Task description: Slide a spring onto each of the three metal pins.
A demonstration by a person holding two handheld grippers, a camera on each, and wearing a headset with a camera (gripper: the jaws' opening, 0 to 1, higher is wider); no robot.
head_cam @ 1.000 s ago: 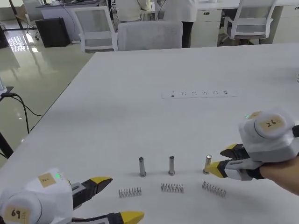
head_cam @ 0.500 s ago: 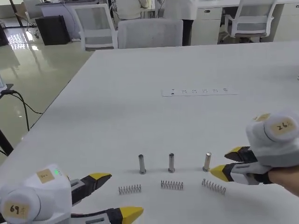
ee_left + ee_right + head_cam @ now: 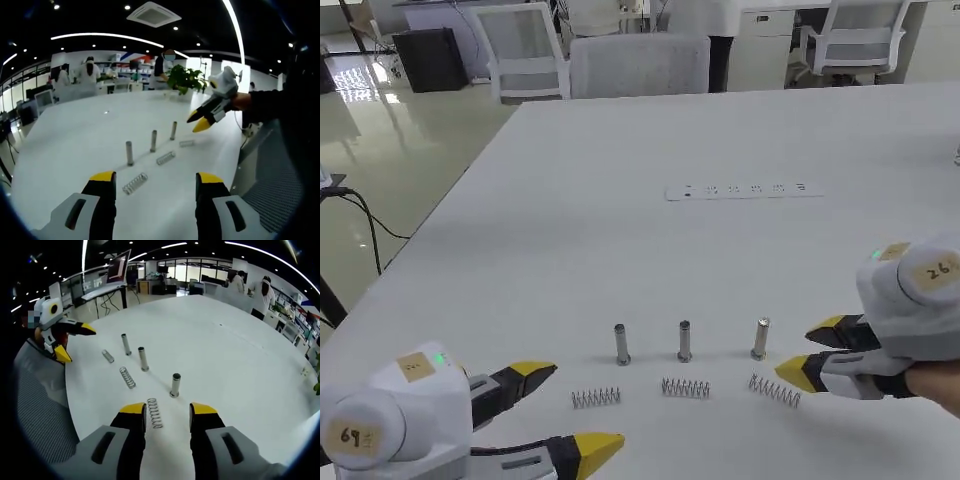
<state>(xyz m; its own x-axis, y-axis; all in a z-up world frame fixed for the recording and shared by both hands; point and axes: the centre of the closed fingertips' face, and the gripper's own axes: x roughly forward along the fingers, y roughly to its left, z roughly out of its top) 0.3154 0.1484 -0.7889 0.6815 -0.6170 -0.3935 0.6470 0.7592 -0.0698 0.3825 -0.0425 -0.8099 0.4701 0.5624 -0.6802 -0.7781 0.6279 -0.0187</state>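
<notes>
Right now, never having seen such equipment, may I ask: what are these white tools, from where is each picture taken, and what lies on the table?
These are hand-held grippers with yellow-tipped jaws, one in each of a person's hands. The head view looks down from the person's headset at the left gripper and right gripper. Each round picture comes from a camera on one gripper, looking along its jaws. On the white table stand three metal pins, with three springs lying before them. Both grippers are open and hold nothing.
</notes>
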